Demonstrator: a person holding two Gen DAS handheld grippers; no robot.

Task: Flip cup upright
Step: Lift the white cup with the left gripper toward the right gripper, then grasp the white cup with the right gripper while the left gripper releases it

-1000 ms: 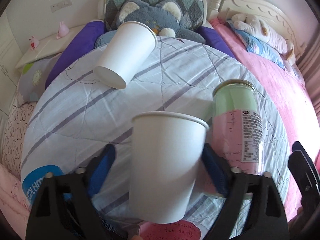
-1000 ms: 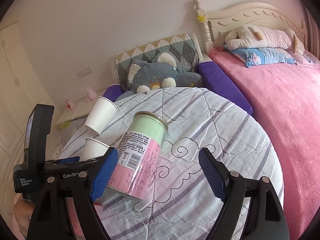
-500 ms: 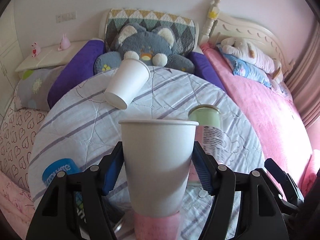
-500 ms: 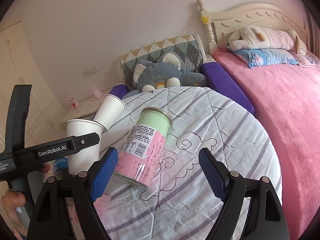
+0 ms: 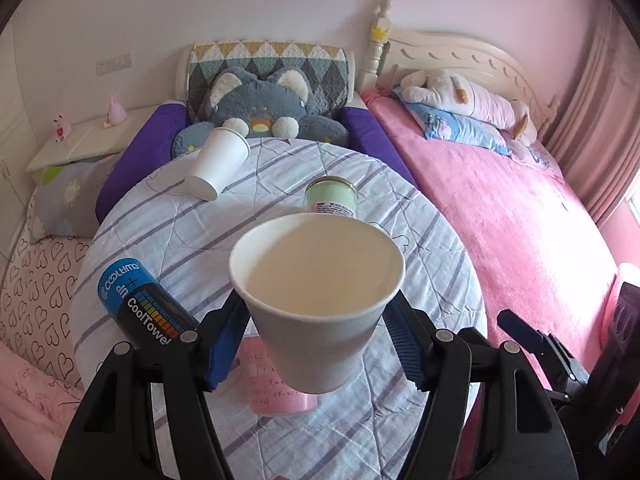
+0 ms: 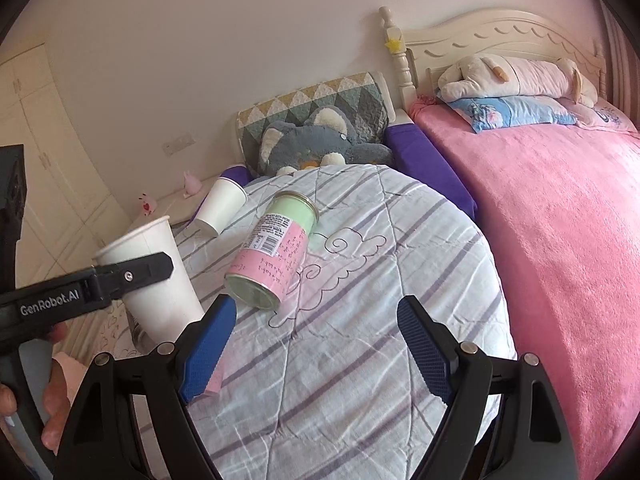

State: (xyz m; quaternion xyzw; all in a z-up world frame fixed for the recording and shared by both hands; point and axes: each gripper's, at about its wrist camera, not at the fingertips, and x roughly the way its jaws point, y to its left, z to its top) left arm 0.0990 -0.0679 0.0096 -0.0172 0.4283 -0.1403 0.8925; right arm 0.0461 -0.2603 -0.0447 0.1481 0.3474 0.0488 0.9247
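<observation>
— Where's the paper cup (image 5: pixel 316 300)?
— Mouth up, pinched between the blue pads of the left gripper (image 5: pixel 316 344), held above the striped quilt's (image 6: pixel 360 360) near-left edge.
— And the right gripper (image 6: pixel 316 344)?
— Spread wide, holding nothing, beside the lying can (image 6: pixel 276 252).

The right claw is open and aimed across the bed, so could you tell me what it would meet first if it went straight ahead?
Probably the striped quilt. The right claw is empty, and the pink-and-green can lies left of its line. Depth is uncertain in this fisheye view.
</observation>
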